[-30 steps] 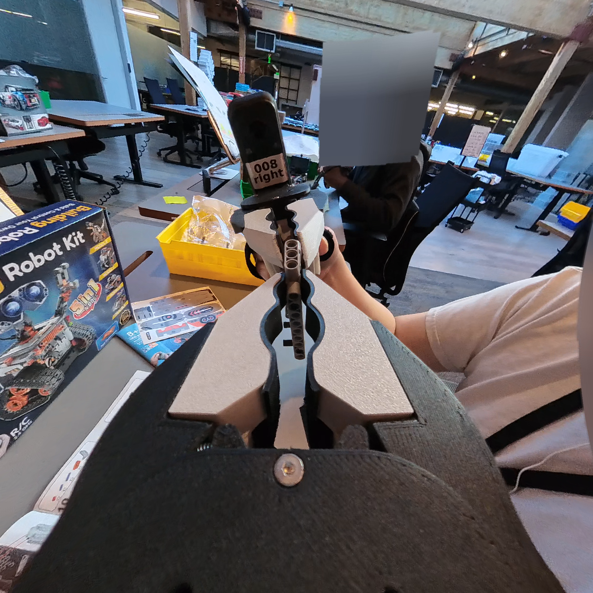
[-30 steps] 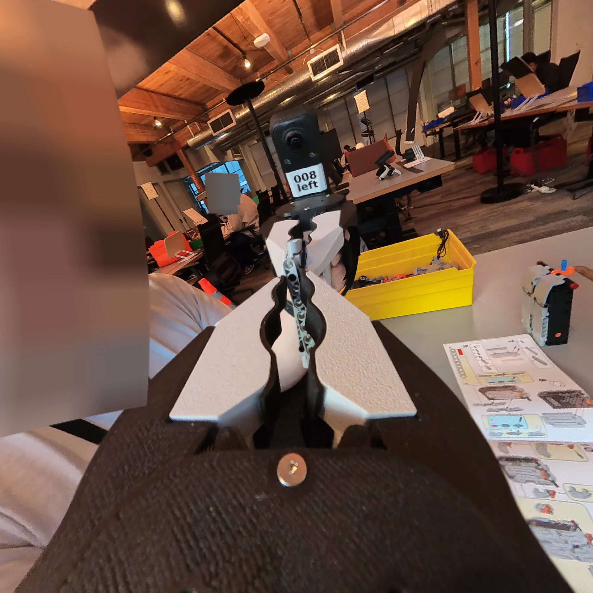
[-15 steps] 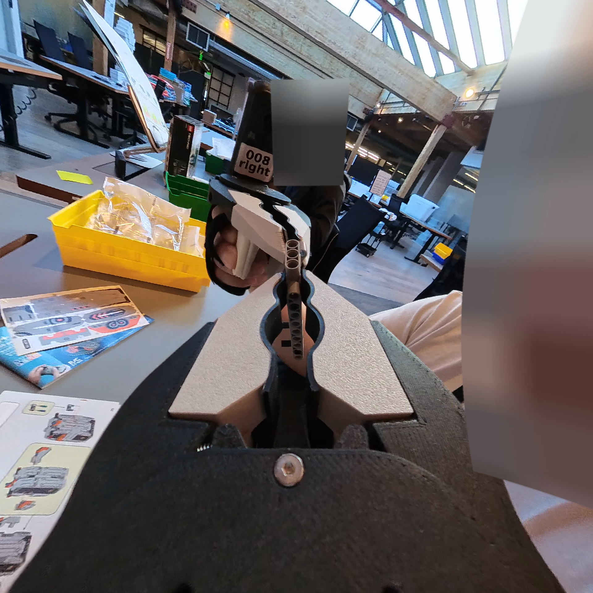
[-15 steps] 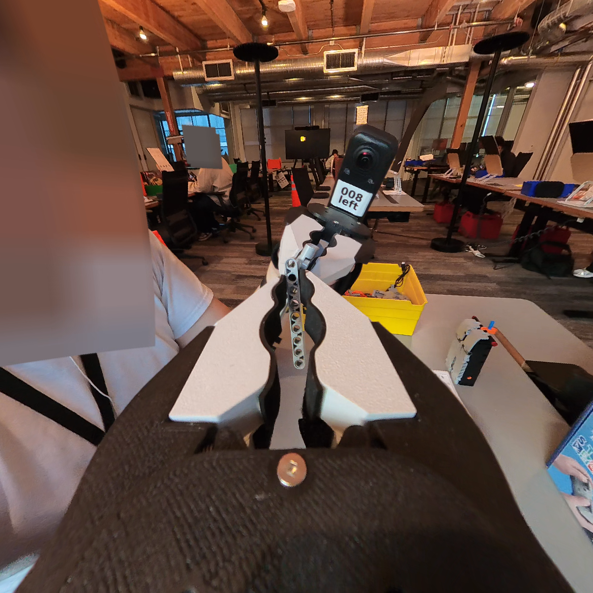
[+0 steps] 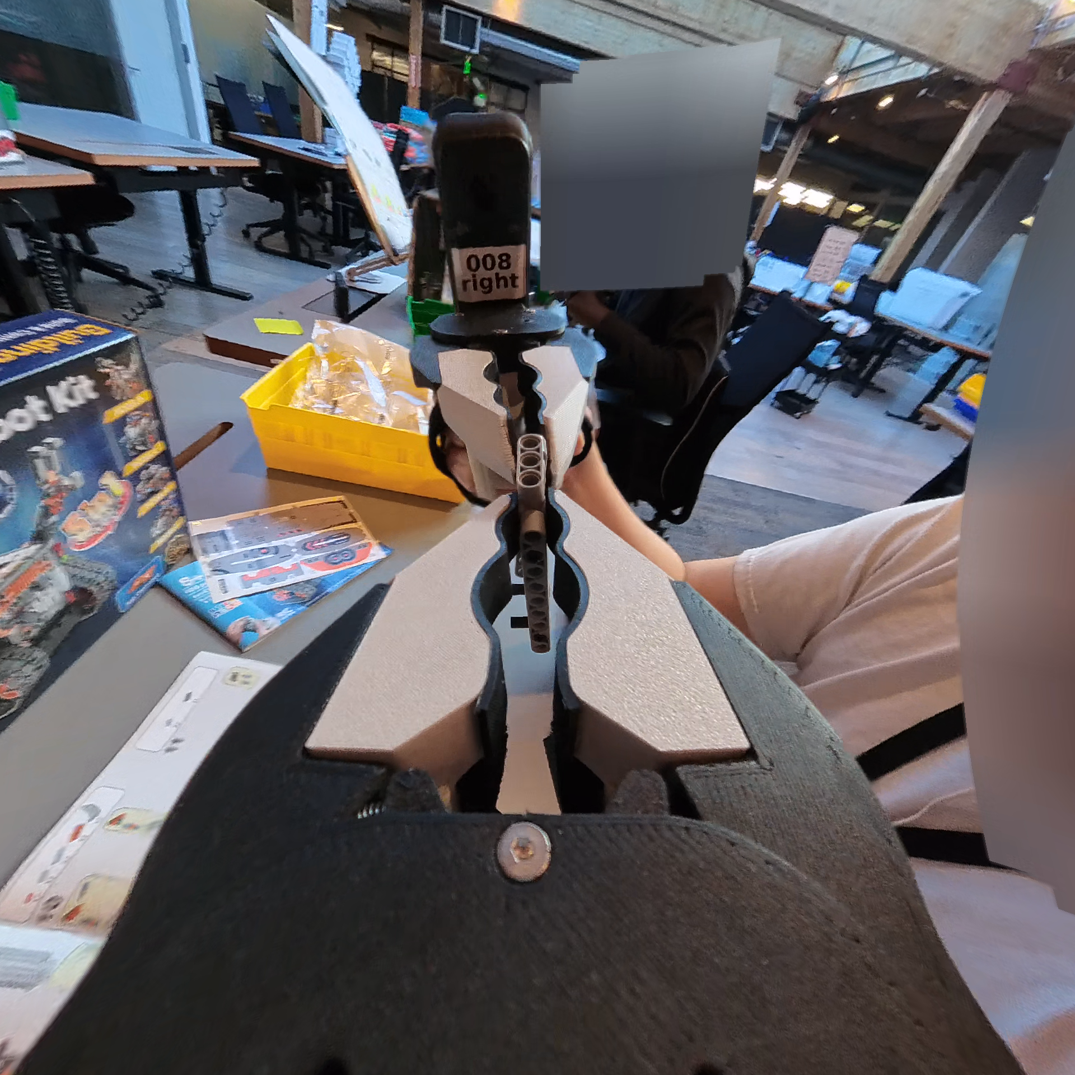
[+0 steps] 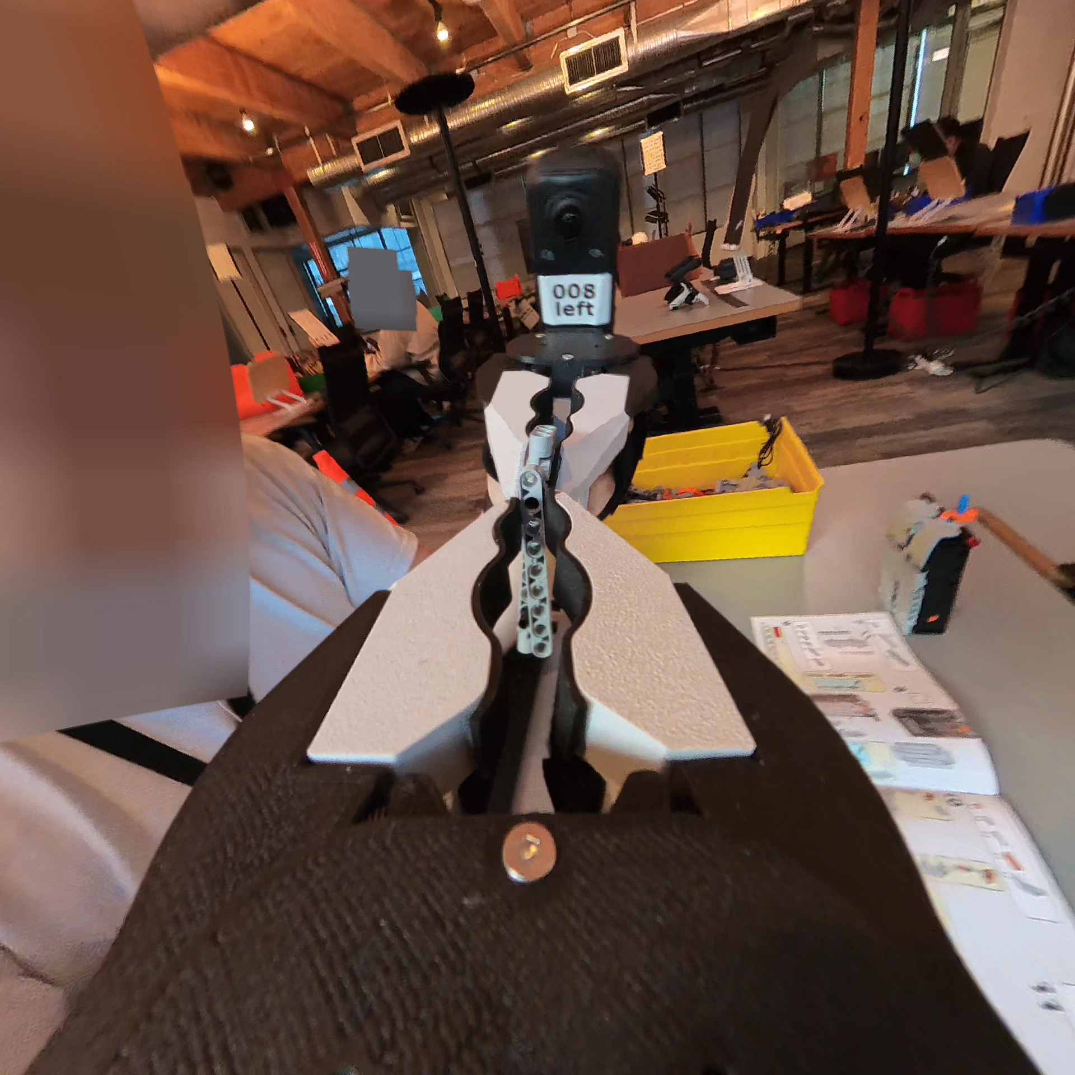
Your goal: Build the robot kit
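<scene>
My left gripper (image 5: 532, 503) is shut on a dark grey perforated beam (image 5: 536, 587) that lies along its jaws. My right gripper (image 6: 535, 506) is shut on a light grey perforated beam (image 6: 534, 582). The two grippers are held in the air, facing each other tip to tip. The right gripper (image 5: 526, 430) shows just beyond my left fingertips, and the left gripper (image 6: 550, 459) just beyond my right ones. The beam ends meet between the tips: a pale three-hole end (image 5: 530, 461) and a small pale piece (image 6: 542, 445). Whether they are joined is hidden.
On the grey table (image 5: 70, 727): a yellow bin (image 5: 349, 448) with plastic bags, a kit box (image 5: 70, 494), leaflets (image 5: 279, 547) and an instruction sheet (image 6: 861, 686). A second yellow bin (image 6: 727, 523) holds parts, beside a part-built model (image 6: 931, 570). A person's sleeve (image 5: 843, 611) is close. Only a small space, under 4 cm, lies between the two pairs of fingers.
Both views swung away half a second ago and have swung back to about where they were a second ago. The grippers stayed tip to tip, each still shut on its beam.
</scene>
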